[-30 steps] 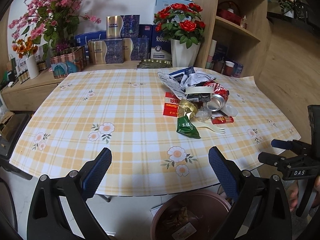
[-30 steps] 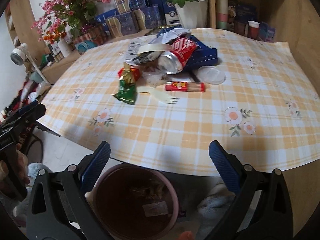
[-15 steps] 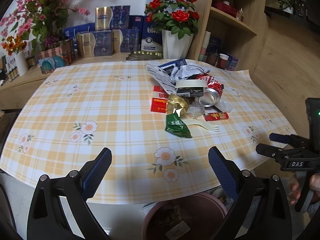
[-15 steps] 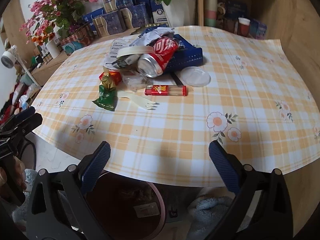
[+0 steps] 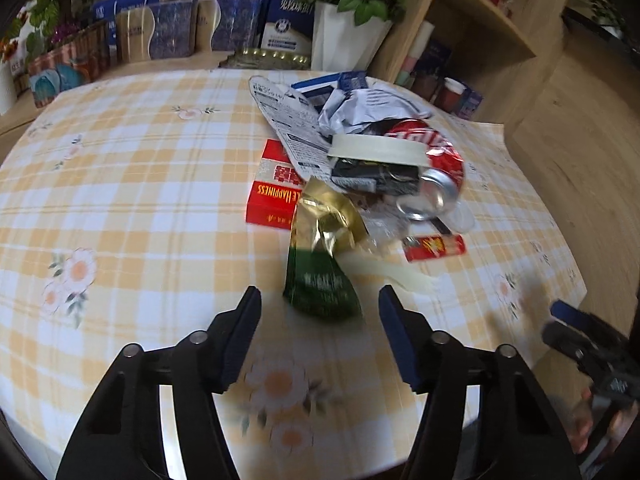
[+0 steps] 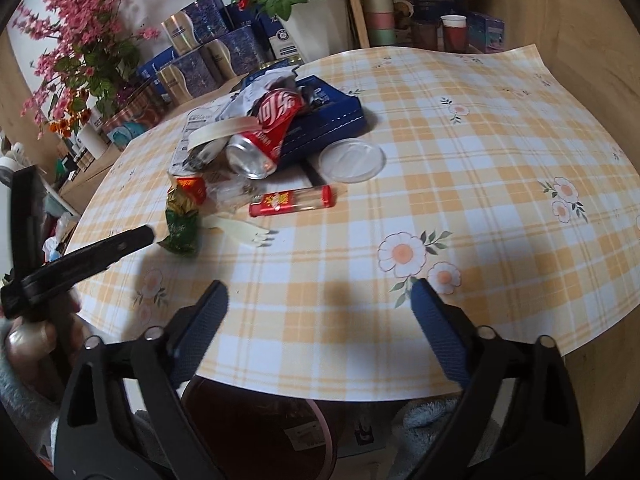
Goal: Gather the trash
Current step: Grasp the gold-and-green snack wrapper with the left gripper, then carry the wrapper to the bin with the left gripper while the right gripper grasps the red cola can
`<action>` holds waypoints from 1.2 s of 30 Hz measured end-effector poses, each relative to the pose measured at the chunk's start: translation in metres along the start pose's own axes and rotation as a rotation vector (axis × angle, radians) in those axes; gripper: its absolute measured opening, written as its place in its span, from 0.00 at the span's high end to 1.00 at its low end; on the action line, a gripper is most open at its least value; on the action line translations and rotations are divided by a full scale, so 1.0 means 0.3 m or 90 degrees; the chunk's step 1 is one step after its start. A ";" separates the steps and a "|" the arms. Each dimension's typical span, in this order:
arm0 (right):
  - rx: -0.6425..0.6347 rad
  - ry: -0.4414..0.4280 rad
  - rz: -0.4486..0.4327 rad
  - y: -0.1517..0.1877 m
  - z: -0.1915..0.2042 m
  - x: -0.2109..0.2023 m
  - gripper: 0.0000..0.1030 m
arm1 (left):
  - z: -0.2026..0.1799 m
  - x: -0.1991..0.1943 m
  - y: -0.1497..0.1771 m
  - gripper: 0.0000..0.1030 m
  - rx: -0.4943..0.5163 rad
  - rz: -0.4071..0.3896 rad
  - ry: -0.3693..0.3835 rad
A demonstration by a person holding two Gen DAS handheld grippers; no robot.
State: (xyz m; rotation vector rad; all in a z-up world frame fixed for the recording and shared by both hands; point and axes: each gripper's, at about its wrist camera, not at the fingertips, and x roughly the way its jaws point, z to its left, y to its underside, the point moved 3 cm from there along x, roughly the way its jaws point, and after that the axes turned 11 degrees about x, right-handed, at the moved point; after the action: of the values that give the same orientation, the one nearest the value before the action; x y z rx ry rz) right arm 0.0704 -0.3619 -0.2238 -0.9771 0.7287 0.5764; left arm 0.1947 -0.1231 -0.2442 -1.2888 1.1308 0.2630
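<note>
A heap of trash lies mid-table: a green-and-gold wrapper point(image 5: 316, 280) point(image 6: 182, 228), a crushed red can point(image 5: 432, 168) point(image 6: 268, 128), a red carton point(image 5: 272, 200), a red lighter point(image 5: 434, 246) point(image 6: 292, 202), a pale fork point(image 5: 392, 274) point(image 6: 244, 232), a tape roll point(image 5: 376, 148), crumpled paper point(image 5: 372, 108) and a clear lid point(image 6: 352, 160). My left gripper point(image 5: 319, 294) is closing, with the wrapper's near end between its fingertips but untouched. My right gripper point(image 6: 319, 287) is closing slightly over bare tablecloth, with nothing in it.
A brown bin point(image 6: 256, 432) stands under the table's near edge. A white vase of red roses point(image 5: 344, 40), blue boxes point(image 5: 172, 32) and pink flowers point(image 6: 80, 48) line the back. A wooden shelf with cups point(image 6: 452, 32) stands at the right. A blue box point(image 6: 328, 124) underlies the can.
My left gripper has moved forward and down over the table to the green wrapper, and its jaws have narrowed. The right gripper has crept forward and narrowed slightly. The bin has left the left view.
</note>
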 end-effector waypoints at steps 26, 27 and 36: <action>0.074 -0.133 0.063 -0.408 0.132 0.300 0.70 | 0.050 -0.121 -0.028 0.89 -0.006 -0.038 0.015; 0.082 -0.130 0.072 -0.411 0.129 0.318 0.70 | 0.052 -0.128 -0.025 0.89 -0.005 -0.040 0.015; 0.226 -0.207 0.154 -0.417 0.108 0.437 0.72 | 0.048 -0.164 0.010 0.89 -0.009 -0.045 0.032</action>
State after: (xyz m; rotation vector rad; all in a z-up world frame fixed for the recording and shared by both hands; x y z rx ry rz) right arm 0.2527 -0.3746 -0.2468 -0.4542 0.6318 0.7665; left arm 0.1762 -0.0895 -0.2100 -1.3518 1.1251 0.1865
